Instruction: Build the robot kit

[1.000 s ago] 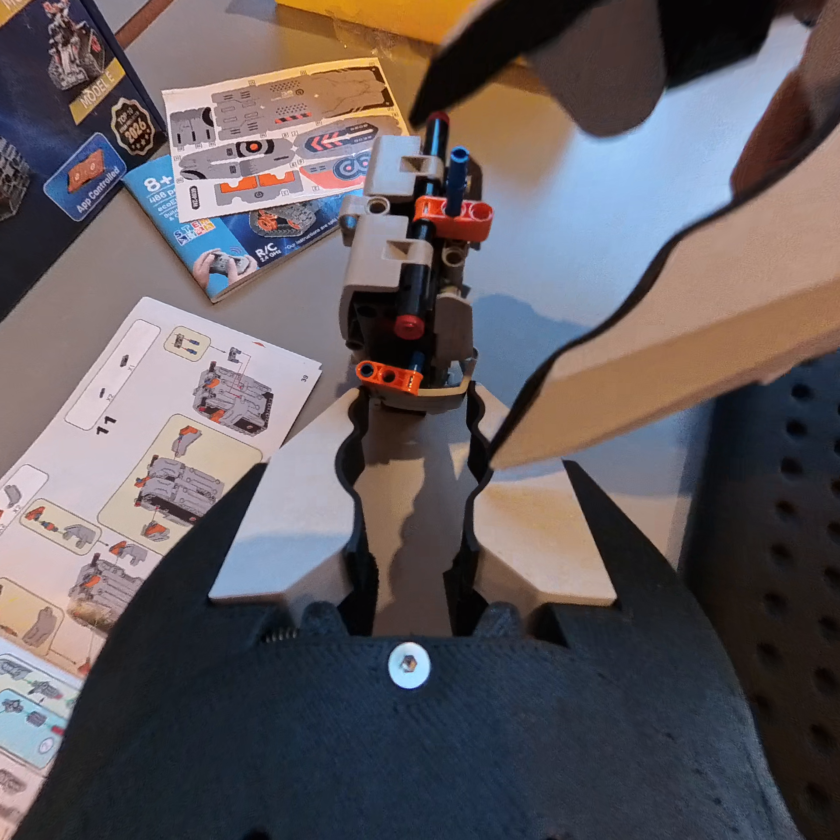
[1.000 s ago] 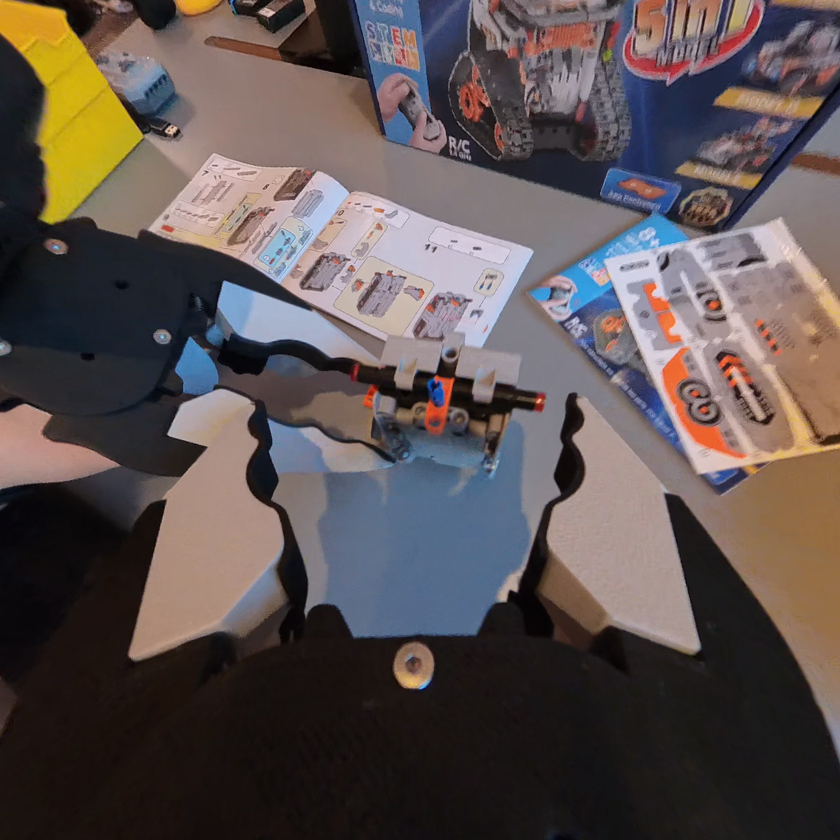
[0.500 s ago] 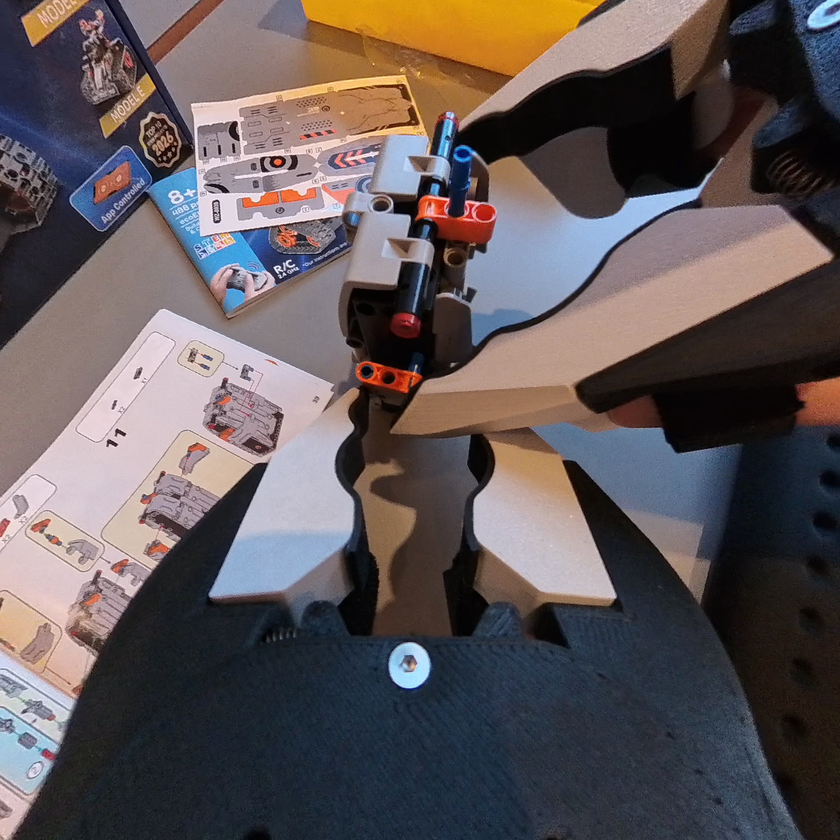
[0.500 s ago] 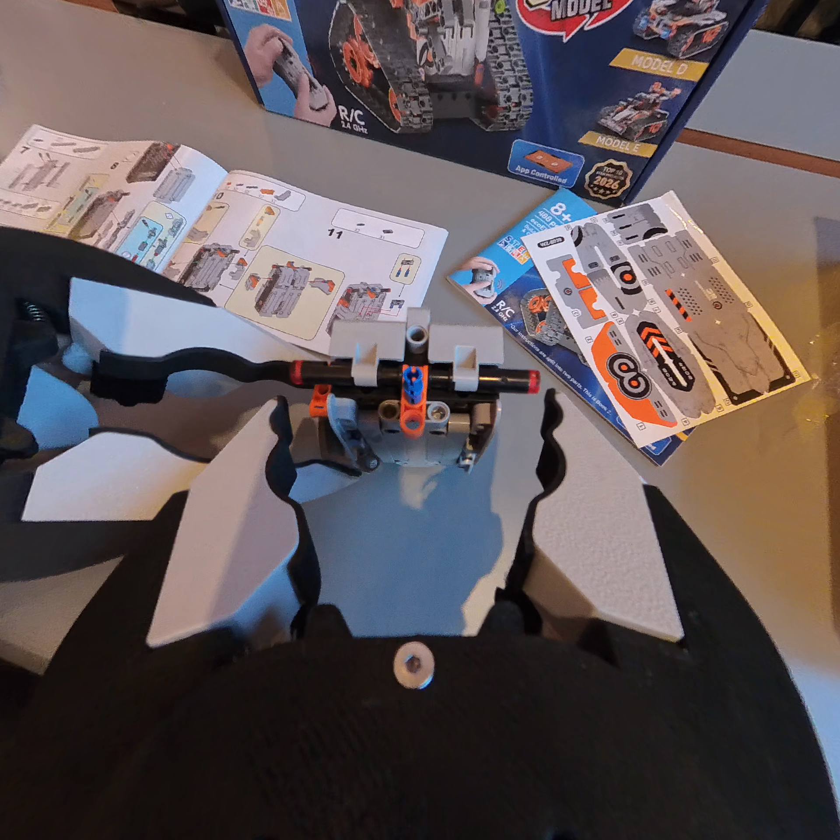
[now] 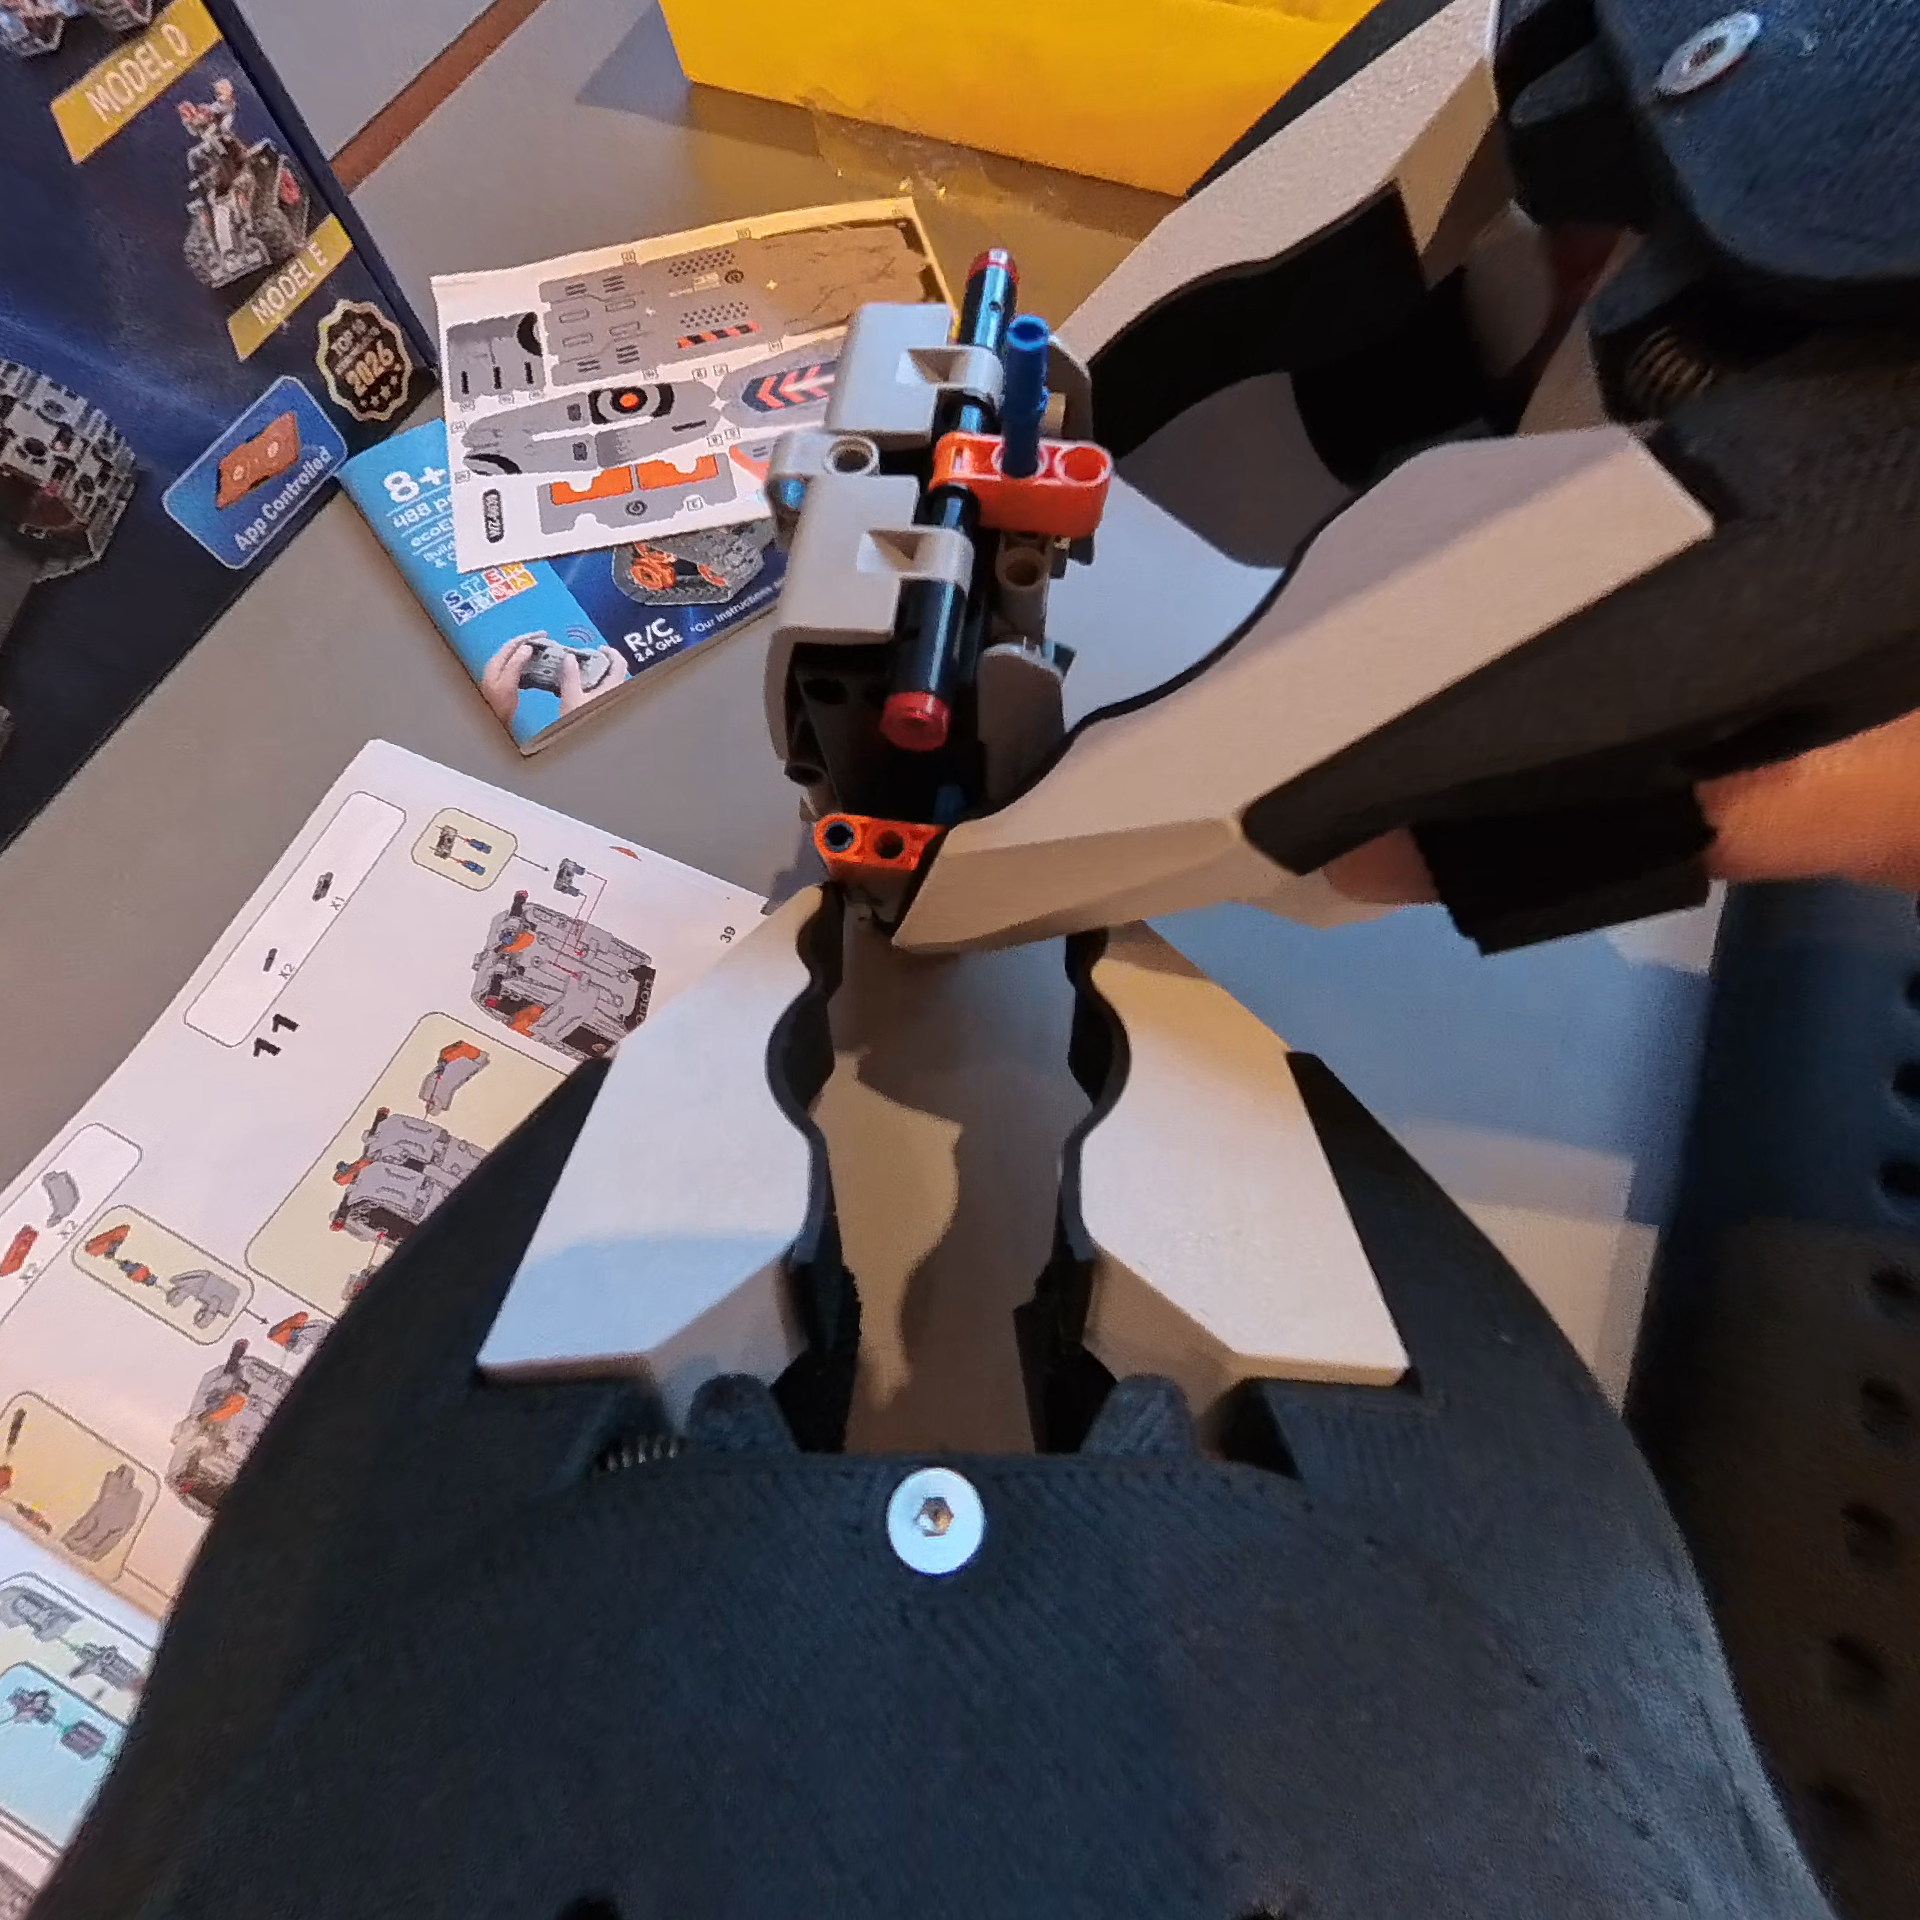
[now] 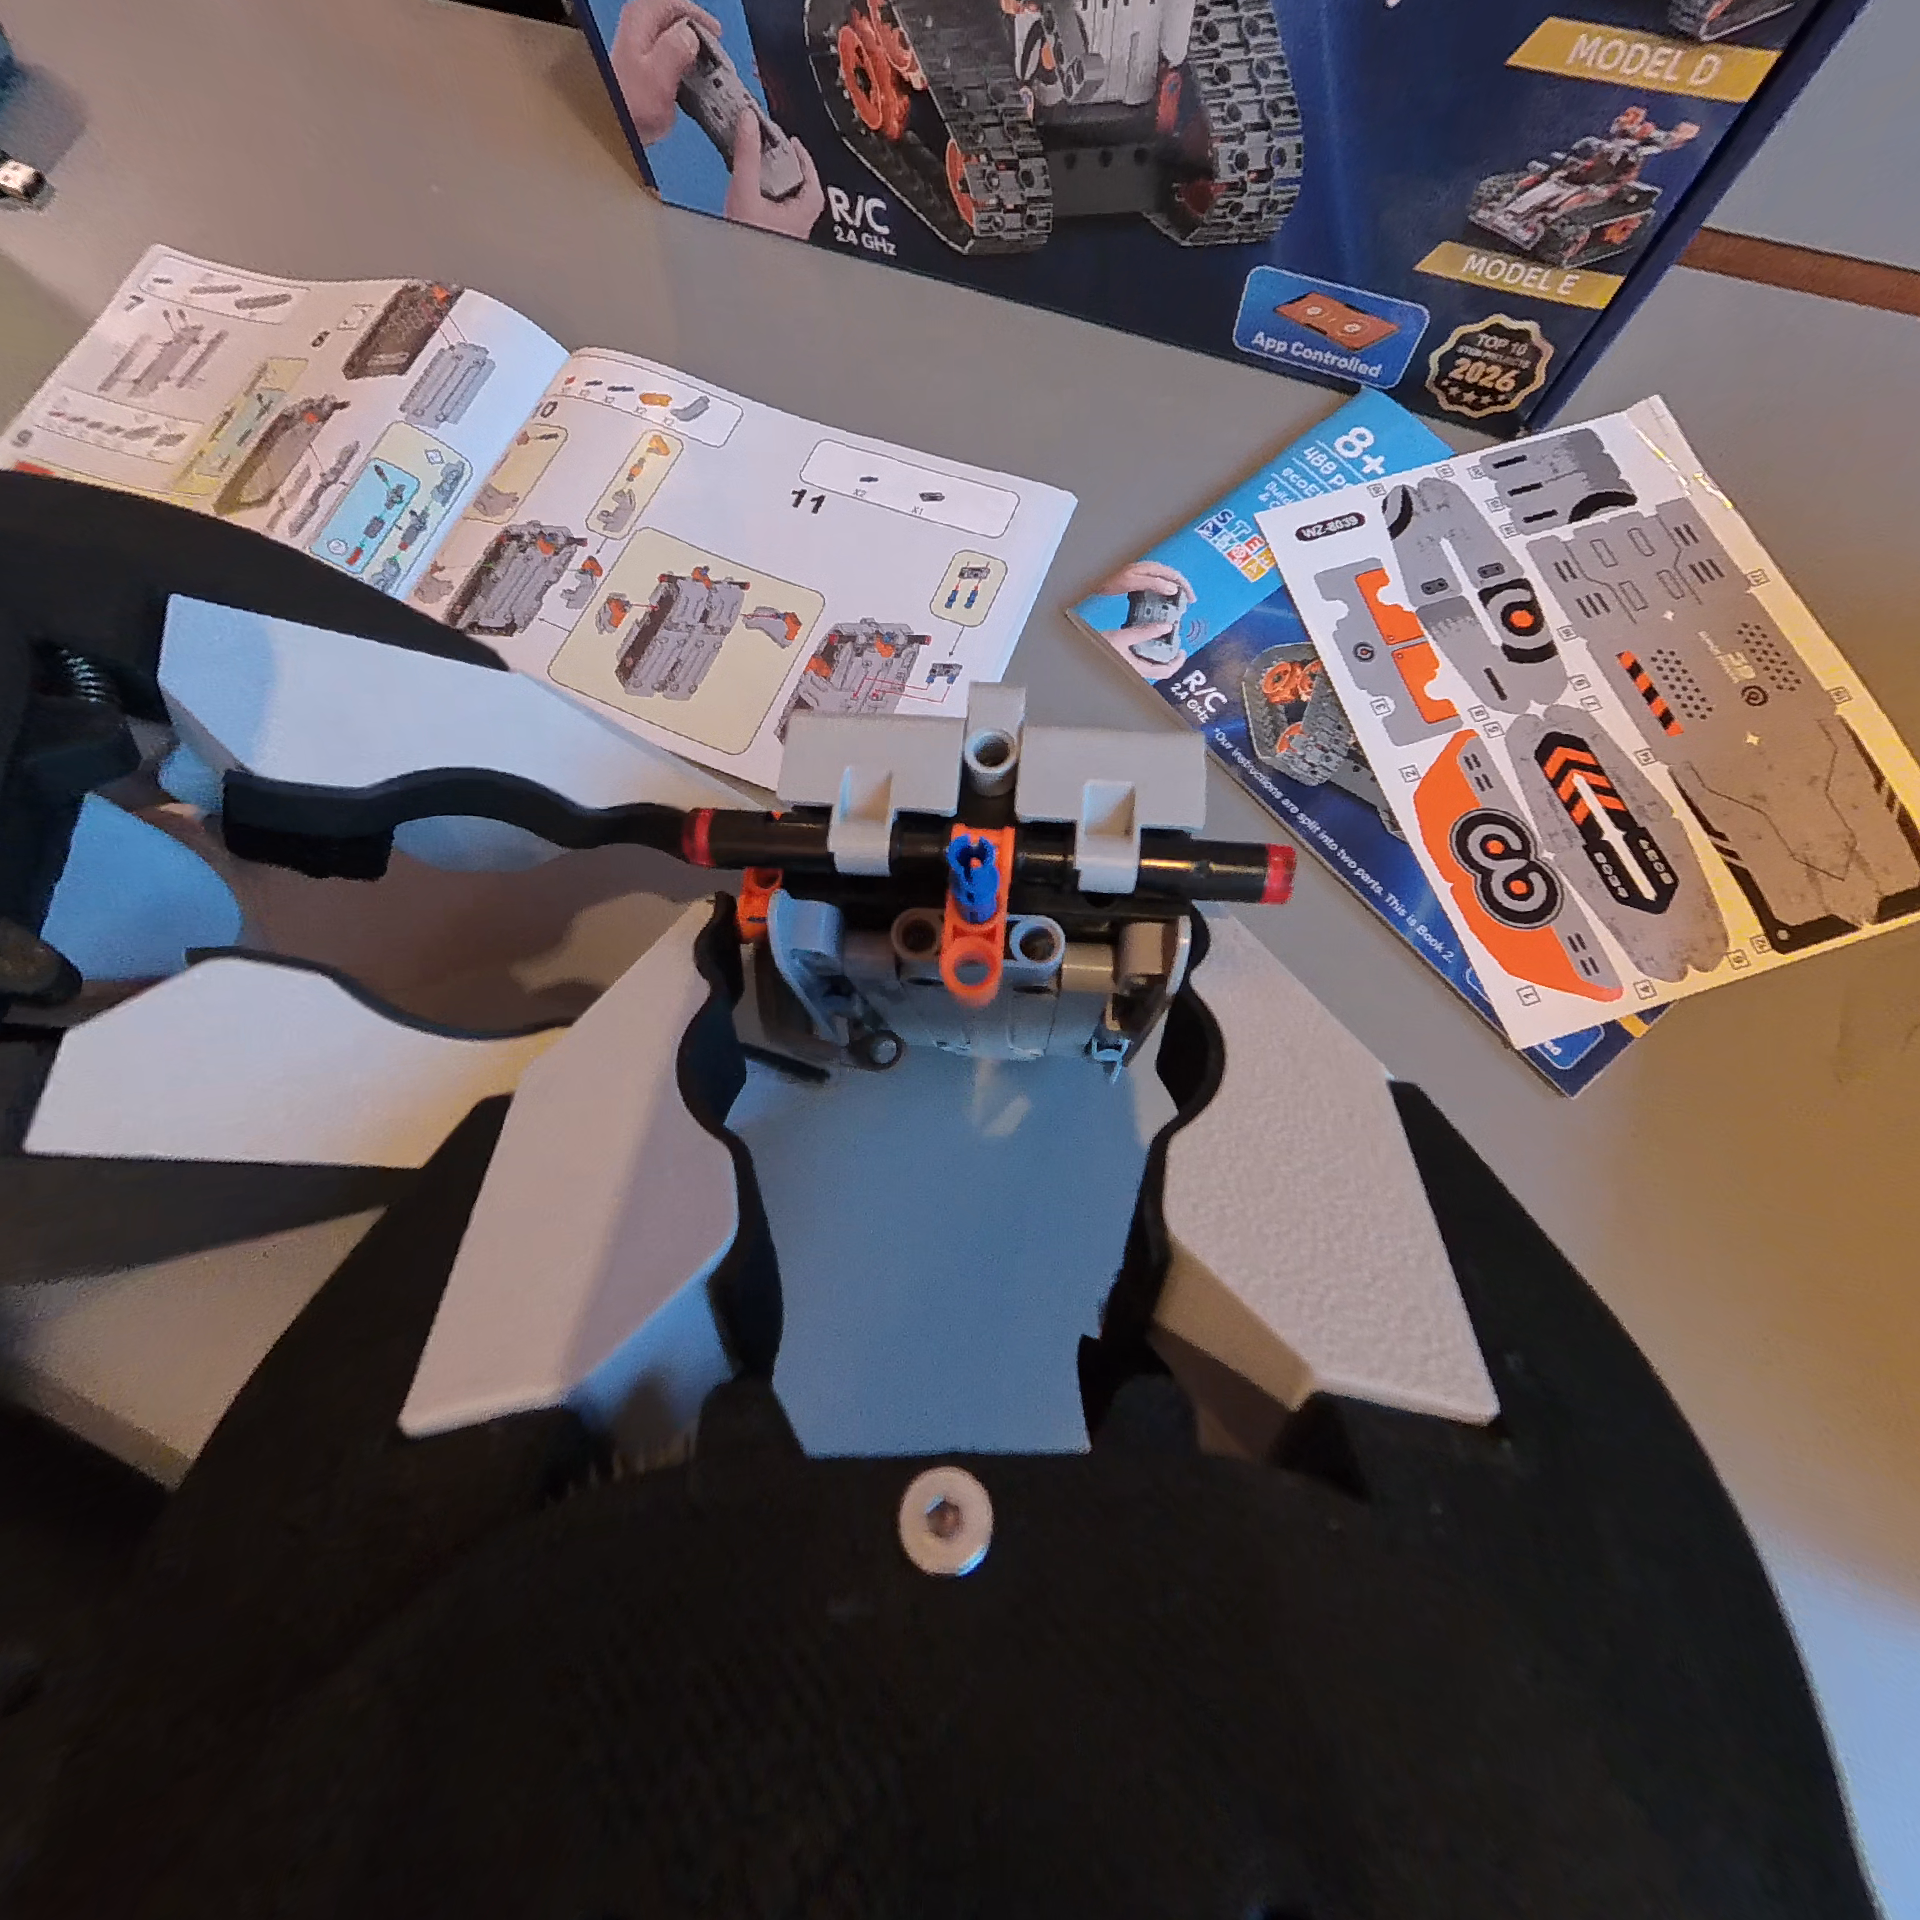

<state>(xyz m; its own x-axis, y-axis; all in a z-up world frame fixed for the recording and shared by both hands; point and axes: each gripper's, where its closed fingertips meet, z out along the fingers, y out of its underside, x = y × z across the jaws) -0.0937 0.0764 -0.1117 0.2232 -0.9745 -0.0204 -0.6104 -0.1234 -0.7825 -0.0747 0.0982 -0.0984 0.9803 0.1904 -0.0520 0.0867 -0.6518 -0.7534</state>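
Observation:
A small brick assembly [image 5: 883, 582], grey with a black axle, orange beams and a blue pin, is held above the grey table. My left gripper [image 5: 951, 920] is shut on its lower end, by the small orange beam. My right gripper [image 6: 956, 956] has its fingers pressed against the two sides of the grey body of the assembly [image 6: 894, 769], below the axle. In the left wrist view the right gripper [image 5: 997, 644] reaches in from the right. In the right wrist view the left gripper [image 6: 665, 914] comes in from the left.
An open instruction booklet [image 6: 623, 540] lies on the table, with a blue booklet [image 6: 1226, 582] and a sticker sheet [image 6: 1610, 675] beside it. The dark blue toy box [image 6: 1143, 156] stands behind. A yellow box [image 5: 987, 73] and a black perforated surface [image 5: 1818, 1351] show in the left wrist view. My two grippers' fingertips are within a few centimetres of each other.
My right gripper has moved in from the right and its fingers have narrowed onto the assembly. My left gripper has kept its hold on the assembly.

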